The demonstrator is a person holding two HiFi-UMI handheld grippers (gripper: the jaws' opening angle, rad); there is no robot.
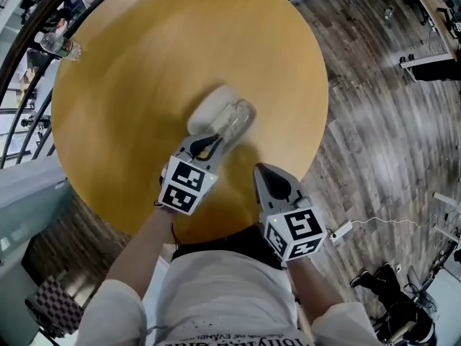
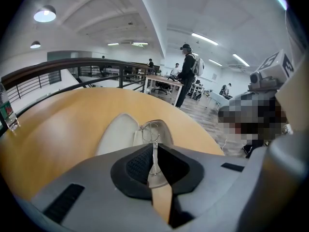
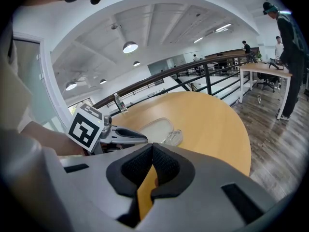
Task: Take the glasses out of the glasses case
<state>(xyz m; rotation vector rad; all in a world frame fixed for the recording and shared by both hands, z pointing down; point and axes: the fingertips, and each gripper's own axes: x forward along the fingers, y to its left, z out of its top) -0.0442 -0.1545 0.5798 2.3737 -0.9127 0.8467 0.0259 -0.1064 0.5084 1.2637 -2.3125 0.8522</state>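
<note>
Lying just beyond the left gripper's [image 2: 153, 147] tips, the glasses [image 2: 152, 131] sit at the open case [image 2: 117, 135] on the worktop [image 1: 137, 71]. That gripper is pinched closed on one thin wire arm of the glasses. The right gripper [image 3: 151, 150], close by on its right and nearer the person, is closed with nothing in it. A pinch on such a thin wire could slip or bend it. The frame could also snag and drag the case, since nothing holds the case down. Whether the lenses rest inside the case or clear of it is hard to make out.
</note>
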